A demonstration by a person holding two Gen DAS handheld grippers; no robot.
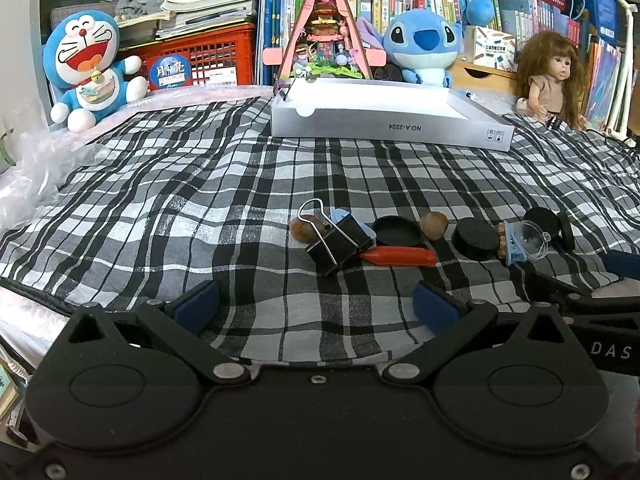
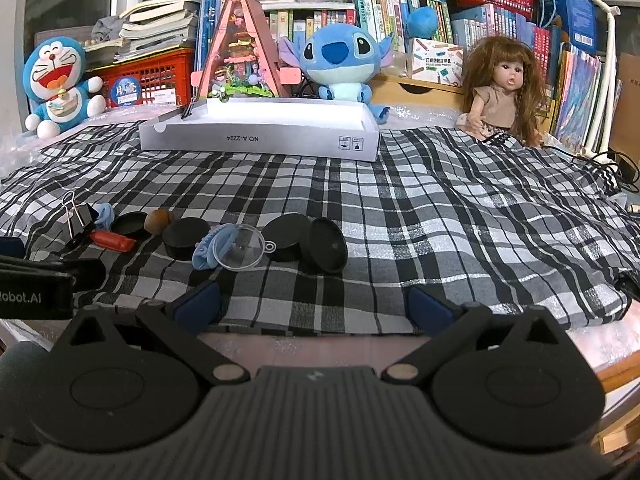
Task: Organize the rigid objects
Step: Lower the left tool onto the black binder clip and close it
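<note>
Both tools released, empty: left tool (image 1: 316,306) near binder clip (image 1: 336,244), right tool (image 2: 314,306) near black lids (image 2: 306,242); white box (image 2: 260,132) behind.

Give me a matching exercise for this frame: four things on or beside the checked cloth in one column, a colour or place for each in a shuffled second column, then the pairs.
Things:
1. binder clip
2. crayon
3. clear dome
4. white box

Descriptions:
A. red, lying flat just in front of an open black lid
B. at the far side of the cloth, in front of the plush toys
C. black, with wire handles, at the left end of the row
D. transparent, resting against a light blue clip

Pairs: 1-C, 2-A, 3-D, 4-B
</note>
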